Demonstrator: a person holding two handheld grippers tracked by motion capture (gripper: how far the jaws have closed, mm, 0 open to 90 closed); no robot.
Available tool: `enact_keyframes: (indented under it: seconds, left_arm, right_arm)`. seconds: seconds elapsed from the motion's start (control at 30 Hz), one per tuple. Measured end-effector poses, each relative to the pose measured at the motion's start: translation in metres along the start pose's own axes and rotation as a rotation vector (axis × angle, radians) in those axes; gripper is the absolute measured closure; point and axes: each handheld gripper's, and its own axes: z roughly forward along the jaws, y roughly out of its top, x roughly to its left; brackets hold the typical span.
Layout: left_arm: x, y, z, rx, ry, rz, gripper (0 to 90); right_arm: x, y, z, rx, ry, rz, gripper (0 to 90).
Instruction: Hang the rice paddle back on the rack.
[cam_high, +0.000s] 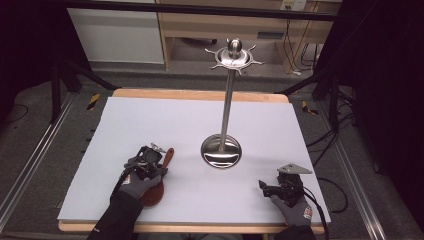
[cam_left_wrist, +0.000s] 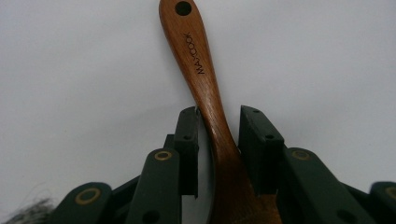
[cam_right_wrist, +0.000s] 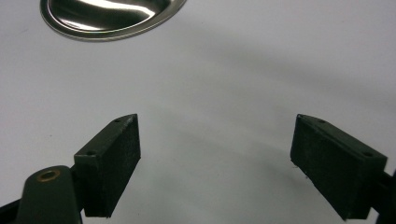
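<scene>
Reddish-brown wooden spoon (cam_left_wrist: 205, 88) with black lettering; shiny silver stand (cam_high: 222, 150); white table cover (cam_high: 165, 120); black gripper (cam_right_wrist: 217, 163)

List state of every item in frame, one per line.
wooden spoon: lying flat on the white sheet, handle between the left jaws.
left gripper: jaws astride the spoon neck, gap on one side, not fully clamped.
right gripper: jaws wide open, nothing between them.
metal stand: upright, hooks at top bare.
white sheet: flat on the table.

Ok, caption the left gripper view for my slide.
Tongs straddling the wooden spoon handle on the white table.
</scene>
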Motion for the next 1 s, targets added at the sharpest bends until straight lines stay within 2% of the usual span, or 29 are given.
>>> enact_keyframes:
  seconds: [0.1, 0.2, 0.43, 0.63, 0.8, 1.0]
  left_arm:
    - [0.001, 0.001, -0.001, 0.013, -0.017, -0.011, 71.3]
    - [-0.001, -0.001, -0.003, 0.026, -0.016, 0.011, 77.3]
    - [0.001, -0.003, -0.006, 0.042, -0.035, 0.051, 77.3]
    - [0.004, 0.004, -0.012, 0.042, -0.046, 0.081, 73.2]
    - [0.001, 0.013, -0.013, 0.095, -0.040, 0.115, 74.0]
    - [0.003, 0.014, -0.006, 0.143, -0.053, 0.109, 75.8]
  right_arm:
    - [0.000, 0.000, 0.000, 0.001, 0.001, -0.002, 16.2]
    - [0.000, 0.000, -0.001, 0.000, 0.003, -0.002, 16.2]
    - [-0.001, 0.000, -0.001, 0.000, 0.004, 0.004, 16.2]
    - [-0.002, 0.000, 0.000, 0.006, 0.005, 0.004, 16.2]
    - [-0.003, 0.000, 0.000, 0.004, 0.009, 0.007, 16.3]
    - [-0.003, 0.000, 0.000, 0.006, 0.016, 0.008, 16.6]
